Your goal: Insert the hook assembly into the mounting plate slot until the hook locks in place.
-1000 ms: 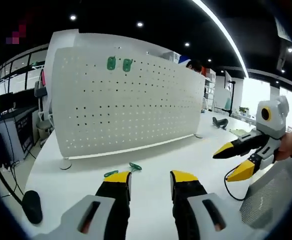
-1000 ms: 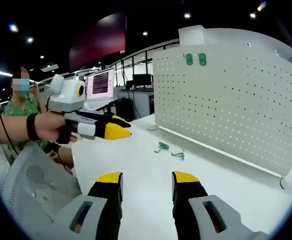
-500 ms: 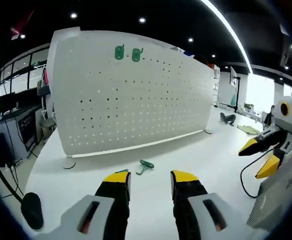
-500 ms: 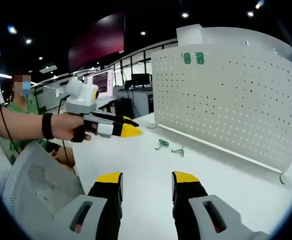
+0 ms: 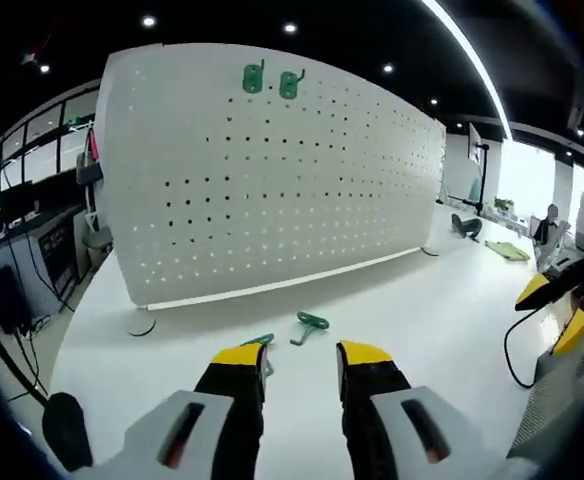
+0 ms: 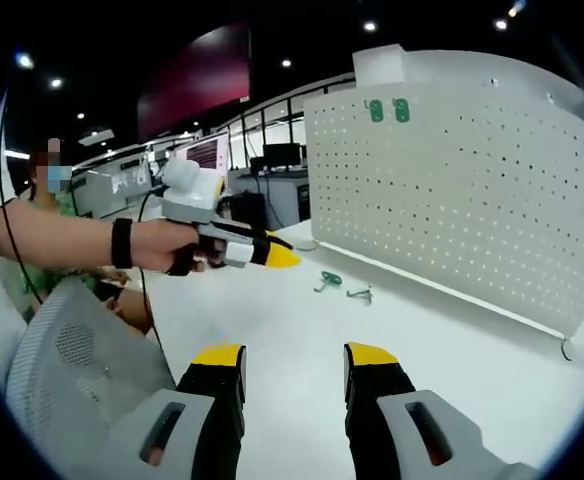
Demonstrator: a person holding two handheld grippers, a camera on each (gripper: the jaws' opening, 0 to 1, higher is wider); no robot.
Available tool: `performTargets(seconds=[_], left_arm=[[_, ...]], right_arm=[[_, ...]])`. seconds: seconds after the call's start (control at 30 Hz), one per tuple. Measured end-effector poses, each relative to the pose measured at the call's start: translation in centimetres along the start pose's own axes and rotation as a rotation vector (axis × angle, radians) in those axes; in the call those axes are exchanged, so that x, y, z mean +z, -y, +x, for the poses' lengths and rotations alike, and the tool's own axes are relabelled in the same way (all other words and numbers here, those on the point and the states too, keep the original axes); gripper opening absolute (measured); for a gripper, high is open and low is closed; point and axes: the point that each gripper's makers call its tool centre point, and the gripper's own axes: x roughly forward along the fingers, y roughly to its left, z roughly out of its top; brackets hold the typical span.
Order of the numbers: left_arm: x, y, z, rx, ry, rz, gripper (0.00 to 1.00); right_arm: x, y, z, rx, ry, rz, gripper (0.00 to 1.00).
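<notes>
A white pegboard mounting plate (image 5: 272, 170) stands upright on the white table (image 5: 422, 310), with two green hooks (image 5: 254, 78) (image 5: 289, 83) hung near its top edge. Two loose green hook pieces lie on the table in front of it: one (image 5: 309, 324) just ahead of my left gripper (image 5: 302, 355), the other (image 5: 261, 342) partly hidden by its left jaw. That gripper is open and holds nothing. In the right gripper view the pegboard (image 6: 472, 200), the loose hooks (image 6: 329, 280) (image 6: 360, 293) and the hand-held left gripper (image 6: 272, 255) show. My right gripper (image 6: 294, 355) is open and empty, well back from the hooks.
A grey mesh chair back (image 6: 62, 360) sits close on the left of the right gripper view, with a seated person (image 6: 42, 230) behind it. A black cable (image 5: 512, 350) lies at the table's right. The pegboard's foot (image 5: 140, 325) rests on the table. Desks with monitors (image 6: 207, 165) stand beyond.
My left gripper has moved forward toward the pegboard and the loose hooks, which now lie just ahead of its jaws. The right gripper has hardly moved.
</notes>
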Motion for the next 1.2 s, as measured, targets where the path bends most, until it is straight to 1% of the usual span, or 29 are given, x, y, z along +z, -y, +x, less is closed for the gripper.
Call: performTargets(seconds=[0.1, 0.17, 0.3, 0.33, 0.47, 0.57, 0.7, 0.77, 0.83, 0.87, 0.93, 0.97, 1.0, 1.07, 1.13, 1.2], left_arm=[[-0.2, -0.6, 0.5, 0.013, -0.008, 0.018, 0.32], [-0.4, -0.8, 0.9, 0.004, -0.017, 0.011, 0.31], [-0.6, -1.5, 1.6, 0.013, -0.025, 0.005, 0.30], [-0.7, -1.7, 1.8, 0.017, -0.034, -0.003, 0.30], [-1.0, -2.3, 2.3, 0.034, -0.058, 0.011, 0.29], [-1.5, -2.3, 2.9, 0.020, -0.087, 0.041, 0.29], [-1.5, -2.5, 3.3, 0.022, -0.097, 0.043, 0.29], [-2.0, -2.7, 3.8, 0.017, -0.122, 0.044, 0.29], [-2.2, -2.9, 4.0, 0.023, -0.136, 0.055, 0.28], [-2.2, -3.1, 4.1, 0.029, -0.133, 0.057, 0.28], [-2.3, -3.1, 4.2, 0.032, -0.140, 0.051, 0.28], [-2.4, -3.3, 4.3, 0.048, -0.146, 0.040, 0.28], [-2.6, -3.4, 4.4, 0.049, -0.159, 0.029, 0.28], [-2.8, -3.3, 4.7, 0.041, -0.159, 0.021, 0.28], [-3.1, -3.4, 4.9, 0.046, -0.173, 0.035, 0.27], [-3.3, -3.6, 5.2, 0.051, -0.178, 0.019, 0.26]], right_arm=[[-0.2, 0.0, -0.1, -0.006, -0.003, 0.006, 0.39], [-0.4, 0.0, -0.2, -0.006, -0.007, 0.007, 0.39], [-0.7, -0.1, -0.3, -0.009, -0.014, 0.012, 0.39], [-0.7, -0.1, -0.3, -0.008, -0.015, 0.012, 0.39], [-0.7, 0.0, -0.4, -0.011, -0.017, 0.015, 0.39], [-0.7, -0.1, -0.5, -0.006, -0.018, 0.012, 0.39], [-0.8, -0.2, -0.5, 0.000, -0.019, 0.017, 0.39], [-0.9, -0.4, -0.6, 0.003, -0.020, 0.017, 0.39], [-0.9, -0.5, -0.6, 0.002, -0.021, 0.018, 0.39], [-1.0, -0.5, -0.7, 0.003, -0.019, 0.022, 0.39], [-1.1, -0.5, -0.7, 0.001, -0.022, 0.025, 0.39], [-1.1, -0.5, -0.7, 0.001, -0.023, 0.025, 0.39], [-1.2, -0.5, -0.8, 0.001, -0.023, 0.025, 0.39], [-1.1, -0.4, -0.8, -0.001, -0.023, 0.026, 0.39], [-1.0, -0.3, -1.0, -0.004, -0.023, 0.024, 0.39], [-1.0, -0.1, -1.2, -0.007, -0.024, 0.025, 0.38]])
